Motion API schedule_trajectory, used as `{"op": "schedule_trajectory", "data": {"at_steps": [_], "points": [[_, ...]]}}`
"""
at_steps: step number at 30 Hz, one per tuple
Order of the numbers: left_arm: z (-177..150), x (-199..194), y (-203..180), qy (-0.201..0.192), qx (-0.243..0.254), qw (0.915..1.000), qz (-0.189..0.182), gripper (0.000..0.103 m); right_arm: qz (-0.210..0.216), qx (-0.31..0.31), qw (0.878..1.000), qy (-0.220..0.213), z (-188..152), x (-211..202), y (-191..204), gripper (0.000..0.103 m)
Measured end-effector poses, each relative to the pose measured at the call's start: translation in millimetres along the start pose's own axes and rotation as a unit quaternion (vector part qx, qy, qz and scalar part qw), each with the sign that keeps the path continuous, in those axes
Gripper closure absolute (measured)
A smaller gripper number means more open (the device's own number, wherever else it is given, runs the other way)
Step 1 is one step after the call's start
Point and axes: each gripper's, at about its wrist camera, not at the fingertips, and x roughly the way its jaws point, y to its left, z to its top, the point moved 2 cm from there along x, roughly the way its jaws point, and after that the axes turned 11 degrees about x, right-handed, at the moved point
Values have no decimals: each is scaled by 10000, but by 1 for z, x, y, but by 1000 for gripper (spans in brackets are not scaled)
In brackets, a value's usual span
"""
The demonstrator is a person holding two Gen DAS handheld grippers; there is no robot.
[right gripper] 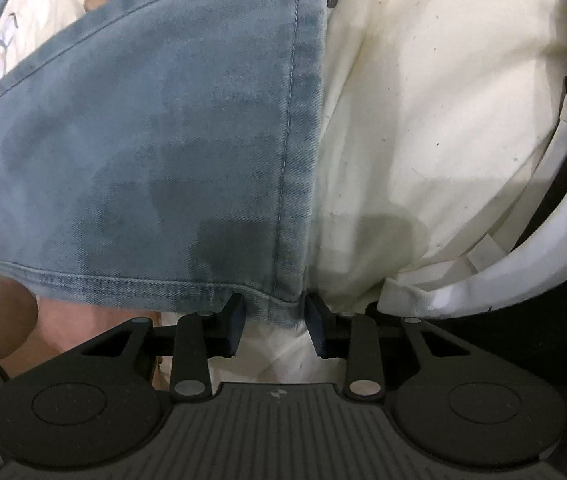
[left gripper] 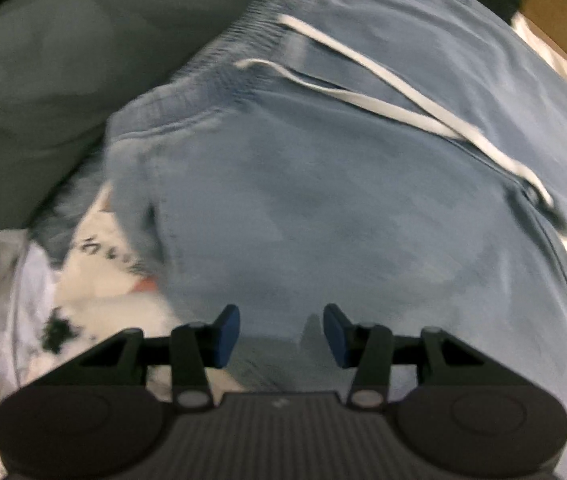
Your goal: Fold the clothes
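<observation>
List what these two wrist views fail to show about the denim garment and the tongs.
- Left wrist view: motion blur smears the light-blue denim shorts and white drawstring; the frame cuts off their outline.
- Left tongs: open, but contact with the fabric is unclear.
- Right wrist view: right tongs straddle the hem corner; actual pinch unclear.
- Cream cloth: its extent runs off-frame.

Setting: domestic laundry pile. Evidence: blue drawstring shorts [left gripper: 323, 200], cream printed garment [right gripper: 423, 100], grey-green cloth [left gripper: 63, 60] (heaped together, unfolded).

Blue denim garment [right gripper: 155, 128] on cream printed sheet [right gripper: 423, 120]
</observation>
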Motion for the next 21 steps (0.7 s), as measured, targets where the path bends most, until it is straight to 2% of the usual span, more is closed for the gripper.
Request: {"op": "schedule_trajectory", "data": {"at_steps": [1,3,4,5,10,15,17,19,21], "points": [[0,0,7,-30,-155,9999,49,54,13,88,10000,17,1,2,0,63],[1,-1,19,-86,-429,9989,141,56,170,321,9993,-21,4,1,-2,74],[2,-1,24,-110,-531,9984,181,57,203,363,9991,-49,4,-1,-2,85],[3,-1,28,-122,-607,9979,212,57,215,384,9990,-24,3,-3,-4,88],[7,5,36,-108,-632,9976,262,61,92,660,9977,78,-2,-25,-6,96],[9,-2,29,-204,-449,9981,361,71,-90,636,9978,144,-5,-57,0,96],[9,-5,24,-180,-388,9988,251,73,-154,609,9979,177,-6,-66,2,96],[8,-5,18,-67,-369,9993,68,81,-218,587,9977,251,-3,-72,-1,96],[6,-1,6,12,-196,9998,-56,80,-278,639,9970,339,0,-67,-1,96]]}}
